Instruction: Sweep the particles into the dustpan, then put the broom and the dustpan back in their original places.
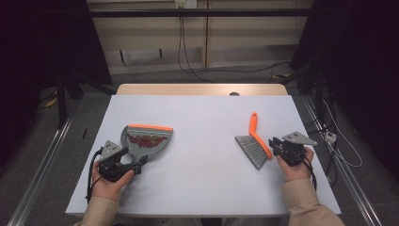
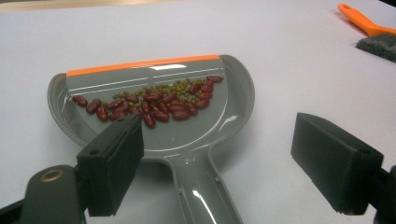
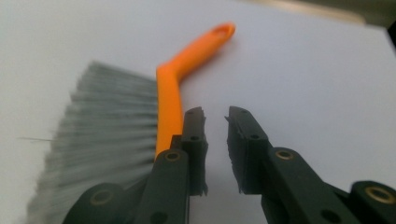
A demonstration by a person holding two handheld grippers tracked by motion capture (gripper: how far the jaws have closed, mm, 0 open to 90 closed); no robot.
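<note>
A grey dustpan (image 1: pixel 147 139) with an orange lip lies left of centre on the white table. It holds red beans (image 2: pixel 159 103) and small green ones. Its handle (image 2: pixel 201 191) runs back between the jaws of my left gripper (image 2: pixel 219 140), which stand wide open on either side without touching it. In the high view my left gripper (image 1: pixel 140 162) sits at the handle's end. At the right lies a brush (image 1: pixel 256 143) with grey bristles (image 3: pixel 107 126) and an orange handle (image 3: pixel 196 51). My right gripper (image 3: pixel 215 116) rests just right of the brush's spine, jaws a narrow gap apart, holding nothing.
The white table top (image 1: pixel 202 117) has its far edge against a wooden strip. Cables trail on the floor behind and to the right. A person's hands (image 1: pixel 109 184) and beige sleeves come in from the near edge.
</note>
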